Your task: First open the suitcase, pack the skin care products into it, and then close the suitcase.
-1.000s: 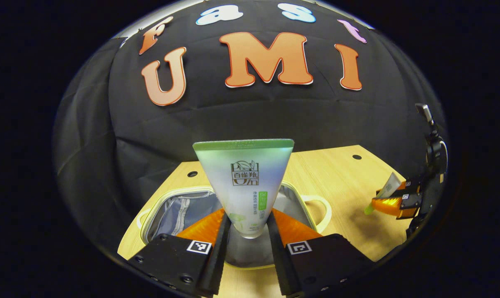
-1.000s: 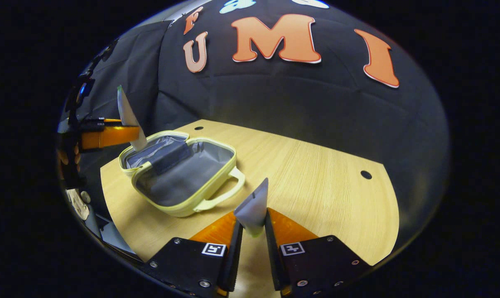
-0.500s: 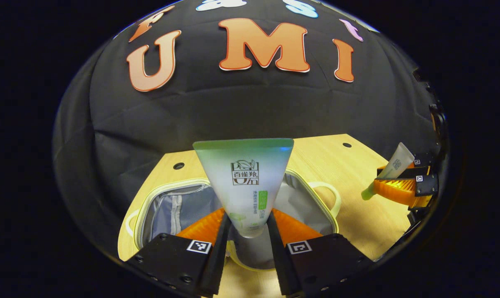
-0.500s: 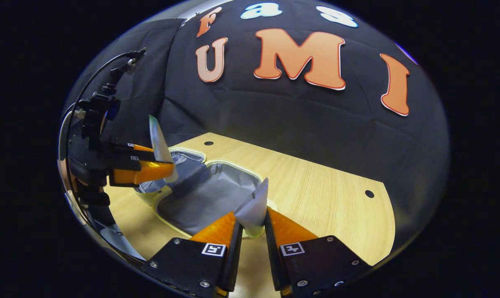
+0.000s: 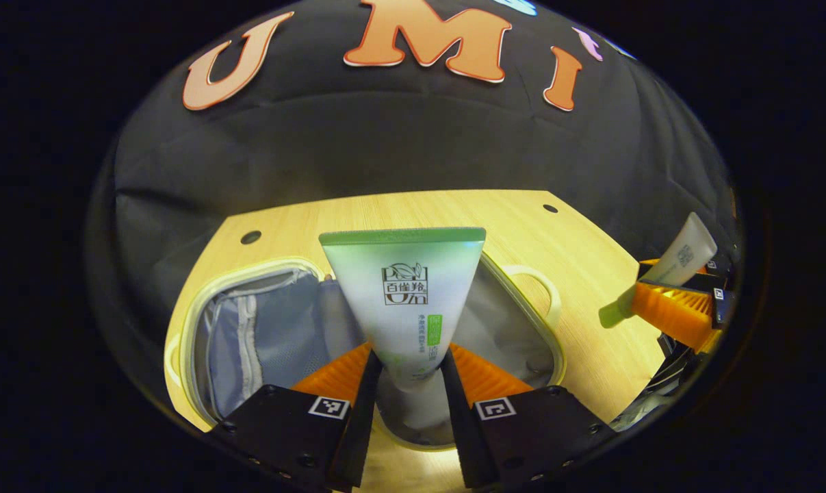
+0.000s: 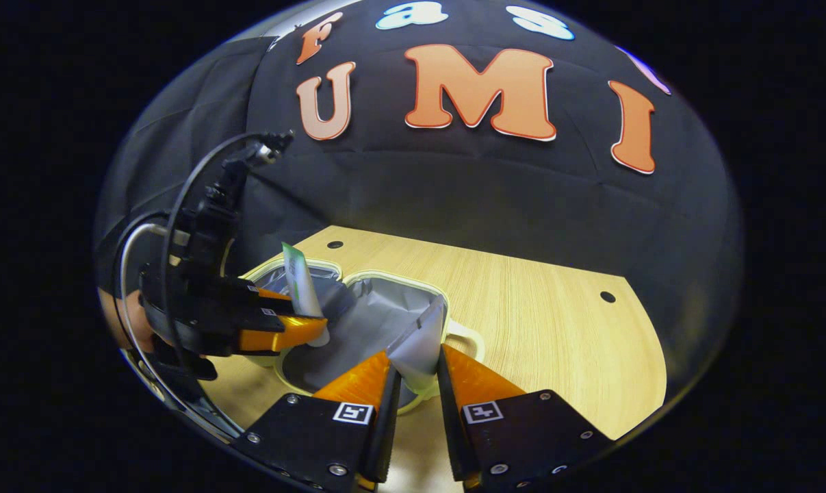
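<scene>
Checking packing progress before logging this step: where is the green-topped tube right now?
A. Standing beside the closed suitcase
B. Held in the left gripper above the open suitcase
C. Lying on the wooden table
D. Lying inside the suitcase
B: the green-topped tube is clamped upright in the left gripper over the open suitcase.

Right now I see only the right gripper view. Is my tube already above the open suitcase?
Observer: Not yet. In the left gripper view, the right gripper holds its small tube over bare table, beyond the suitcase handle.
Operator: Which end points down?
Observer: The green cap, slanted toward the suitcase.
Operator: What is in the half behind the left gripper?
Observer: A zipped pocket, beside the large tube clamped in the left gripper.
</scene>
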Demonstrator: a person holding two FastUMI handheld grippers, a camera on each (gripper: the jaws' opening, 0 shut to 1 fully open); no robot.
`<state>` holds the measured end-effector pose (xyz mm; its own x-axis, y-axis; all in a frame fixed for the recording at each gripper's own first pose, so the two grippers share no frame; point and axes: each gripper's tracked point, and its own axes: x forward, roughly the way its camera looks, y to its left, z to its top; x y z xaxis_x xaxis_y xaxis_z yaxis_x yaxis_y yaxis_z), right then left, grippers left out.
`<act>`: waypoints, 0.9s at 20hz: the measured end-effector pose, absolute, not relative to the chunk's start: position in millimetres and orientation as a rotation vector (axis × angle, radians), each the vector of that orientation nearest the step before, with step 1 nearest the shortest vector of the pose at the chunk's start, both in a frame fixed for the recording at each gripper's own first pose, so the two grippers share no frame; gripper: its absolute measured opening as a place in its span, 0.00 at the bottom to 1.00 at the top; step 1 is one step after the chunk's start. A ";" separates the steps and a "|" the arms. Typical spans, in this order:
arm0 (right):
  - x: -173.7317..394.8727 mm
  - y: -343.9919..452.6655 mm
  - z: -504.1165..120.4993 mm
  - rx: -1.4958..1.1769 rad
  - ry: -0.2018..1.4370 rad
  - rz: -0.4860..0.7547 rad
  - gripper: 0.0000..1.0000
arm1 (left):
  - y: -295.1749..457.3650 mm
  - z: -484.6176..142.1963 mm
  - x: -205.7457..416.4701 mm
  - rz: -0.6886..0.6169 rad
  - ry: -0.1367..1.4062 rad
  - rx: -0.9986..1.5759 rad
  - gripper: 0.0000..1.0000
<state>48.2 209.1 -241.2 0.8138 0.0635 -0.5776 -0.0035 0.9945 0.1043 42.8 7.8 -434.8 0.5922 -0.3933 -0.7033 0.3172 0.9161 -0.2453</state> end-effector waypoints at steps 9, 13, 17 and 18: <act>46.9 205.0 -249.6 0.116 0.645 0.063 0.34 | -5.8 -475.4 46.1 -0.343 1.020 -0.133 0.52; 53.9 197.0 -255.9 0.126 0.656 0.088 0.34 | -10.2 -501.2 51.3 -0.268 1.115 -0.151 0.52; 58.5 189.4 -258.3 0.140 0.650 0.111 0.34 | -10.1 -509.0 67.4 -0.179 1.143 -0.153 0.52; 60.5 187.9 -260.2 0.144 0.652 0.118 0.34 | -11.1 -511.2 70.6 -0.166 1.144 -0.151 0.52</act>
